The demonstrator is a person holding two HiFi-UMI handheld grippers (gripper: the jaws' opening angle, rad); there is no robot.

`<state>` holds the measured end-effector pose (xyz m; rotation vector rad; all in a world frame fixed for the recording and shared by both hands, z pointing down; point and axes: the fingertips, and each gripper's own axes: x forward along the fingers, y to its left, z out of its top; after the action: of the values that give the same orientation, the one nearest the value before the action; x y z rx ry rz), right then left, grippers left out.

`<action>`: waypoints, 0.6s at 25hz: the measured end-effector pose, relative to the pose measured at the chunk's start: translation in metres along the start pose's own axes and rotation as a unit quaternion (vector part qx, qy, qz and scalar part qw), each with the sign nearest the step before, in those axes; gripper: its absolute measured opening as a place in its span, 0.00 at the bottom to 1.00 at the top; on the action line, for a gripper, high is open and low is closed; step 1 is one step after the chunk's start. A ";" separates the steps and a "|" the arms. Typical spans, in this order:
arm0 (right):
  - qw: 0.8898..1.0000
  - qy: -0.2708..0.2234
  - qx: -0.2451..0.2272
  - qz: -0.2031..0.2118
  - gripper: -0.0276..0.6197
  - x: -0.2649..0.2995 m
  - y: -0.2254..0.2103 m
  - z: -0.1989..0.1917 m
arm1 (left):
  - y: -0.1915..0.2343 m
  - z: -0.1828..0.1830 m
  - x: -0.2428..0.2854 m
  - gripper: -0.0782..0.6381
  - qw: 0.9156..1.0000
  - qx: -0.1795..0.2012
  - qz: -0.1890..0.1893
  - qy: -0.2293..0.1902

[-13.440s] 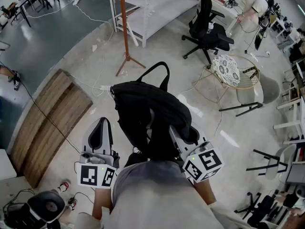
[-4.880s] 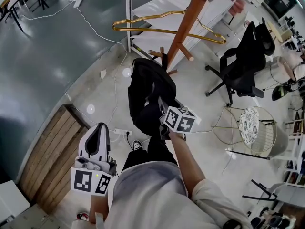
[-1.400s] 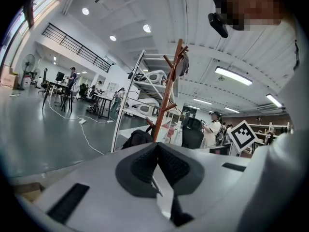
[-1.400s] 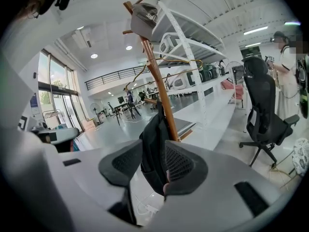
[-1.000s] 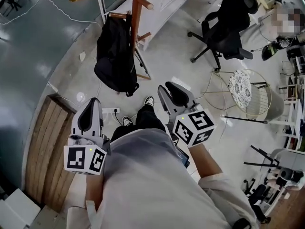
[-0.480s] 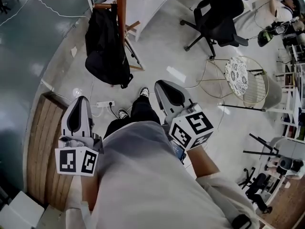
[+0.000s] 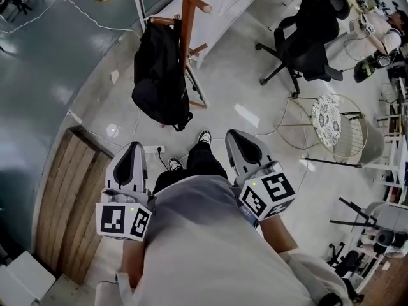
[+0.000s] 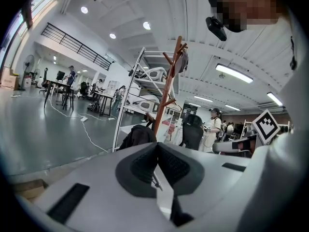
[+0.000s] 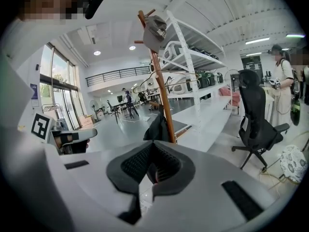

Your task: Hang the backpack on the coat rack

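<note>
Both sets of jaws are empty: left gripper (image 7: 134,148) together, right gripper (image 7: 236,136) just closed on nothing. Backpack (image 7: 159,75) hangs lengthwise on the coat rack (image 7: 188,18) at upper centre-left, well apart, with the left gripper nearer.

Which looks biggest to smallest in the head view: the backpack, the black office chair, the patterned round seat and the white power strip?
1. Too close to rank: black office chair and backpack.
2. Then the patterned round seat.
3. Last the white power strip.

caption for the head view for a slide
Black backpack hangs on the wooden coat rack, seen from above.
</note>
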<state>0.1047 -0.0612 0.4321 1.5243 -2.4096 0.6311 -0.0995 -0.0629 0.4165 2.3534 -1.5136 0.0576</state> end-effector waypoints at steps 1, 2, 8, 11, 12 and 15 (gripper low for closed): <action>1.000 0.003 0.005 0.001 0.06 0.002 0.001 -0.002 | 0.001 -0.002 0.000 0.12 1.000 -0.003 0.001 0.002; 1.000 0.006 0.009 0.002 0.06 0.003 0.002 -0.004 | 0.002 -0.004 -0.001 0.12 1.000 -0.005 0.001 0.003; 1.000 0.010 -0.005 0.003 0.05 0.012 0.007 -0.002 | 0.006 0.000 -0.001 0.12 1.000 -0.007 0.006 -0.005; 1.000 0.015 -0.013 -0.006 0.05 0.014 0.006 -0.002 | 0.004 0.001 0.000 0.12 1.000 -0.006 0.005 -0.004; 1.000 0.017 -0.015 -0.008 0.05 0.014 0.006 -0.002 | 0.004 0.001 0.000 0.12 1.000 -0.007 0.006 -0.003; 1.000 0.017 -0.015 -0.009 0.06 0.015 0.008 -0.002 | 0.007 0.004 0.000 0.12 1.000 -0.020 0.017 -0.010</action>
<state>0.0912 -0.0693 0.4376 1.5099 -2.3659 0.6098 -0.1062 -0.0668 0.4149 2.3044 -1.5496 0.0120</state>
